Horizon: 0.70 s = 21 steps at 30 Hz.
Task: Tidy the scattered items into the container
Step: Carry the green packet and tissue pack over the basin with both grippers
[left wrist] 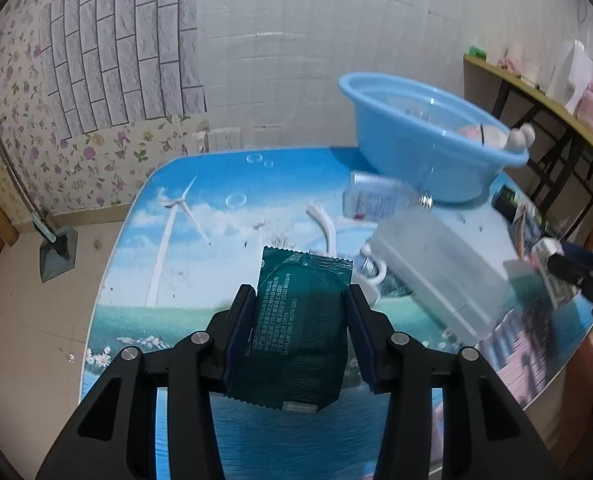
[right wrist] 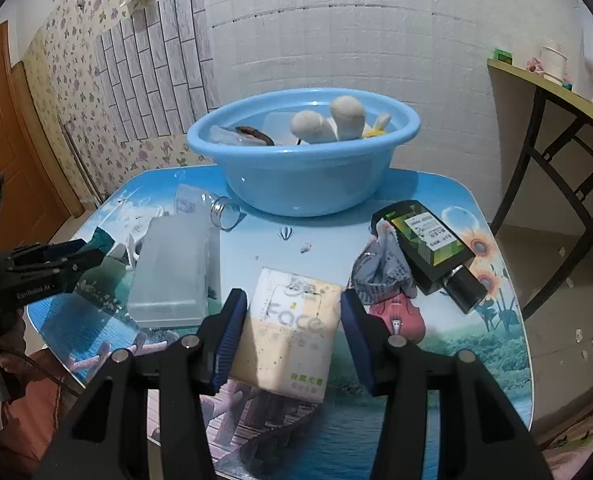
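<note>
A: Two grips live. Left hand-held gripper [left wrist: 300, 300] is clamped on the green sachet [left wrist: 296, 328], held above the surface [left wrist: 200, 216]. Right hand-held gripper [right wrist: 292, 312] straddles the tissue pack [right wrist: 286, 324], which seems to lie on the surface; pads look close to its sides, but contact can't be confirmed.

B: Handling?

A: Sachet looks light, soft and crinkly. Side pinch at mid-body works; foil is probably slippery, so keep it squeezed. Tissue pack is soft and compressible; take it across the narrow width, mid-length.

B: Target?

A: Blue basin [right wrist: 304, 184] at the far edge, already holding plush pieces [right wrist: 328, 120]. Still out: clear box [right wrist: 172, 268], dark bottle [right wrist: 428, 248], clear bottle [right wrist: 204, 204], crumpled wrapper [right wrist: 380, 268].

B: Risk?

A: Clear box sits between sachet and basin; lift over it.
</note>
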Each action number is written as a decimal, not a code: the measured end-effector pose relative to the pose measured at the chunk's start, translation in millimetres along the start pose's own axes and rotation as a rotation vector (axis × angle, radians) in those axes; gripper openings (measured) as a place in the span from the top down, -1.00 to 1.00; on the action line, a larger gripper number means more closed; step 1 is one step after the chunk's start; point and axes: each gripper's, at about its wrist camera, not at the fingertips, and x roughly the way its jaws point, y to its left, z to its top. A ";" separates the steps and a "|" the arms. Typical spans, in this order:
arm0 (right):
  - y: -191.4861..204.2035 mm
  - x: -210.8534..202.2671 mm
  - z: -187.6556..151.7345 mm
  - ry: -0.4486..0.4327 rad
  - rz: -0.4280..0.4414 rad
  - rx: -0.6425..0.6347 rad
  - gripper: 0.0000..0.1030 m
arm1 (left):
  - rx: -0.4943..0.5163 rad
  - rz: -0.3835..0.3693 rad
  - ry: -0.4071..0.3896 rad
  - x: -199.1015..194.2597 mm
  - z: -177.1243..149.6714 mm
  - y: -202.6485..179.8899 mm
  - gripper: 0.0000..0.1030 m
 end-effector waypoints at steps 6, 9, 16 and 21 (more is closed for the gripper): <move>-1.9 -8.8 3.6 -0.016 0.025 0.023 0.08 | -0.008 -0.029 -0.042 -14.4 11.1 -6.2 0.13; -0.1 -15.3 7.1 -0.036 0.034 0.019 0.08 | -0.020 -0.060 -0.057 -18.0 15.9 -7.4 0.13; 4.9 -30.4 20.1 -0.094 0.059 0.011 0.08 | -0.030 -0.092 -0.085 -28.1 31.5 -11.8 0.13; 10.0 -44.9 31.3 -0.140 0.082 -0.005 0.08 | -0.017 -0.098 -0.118 -38.2 43.5 -18.8 0.13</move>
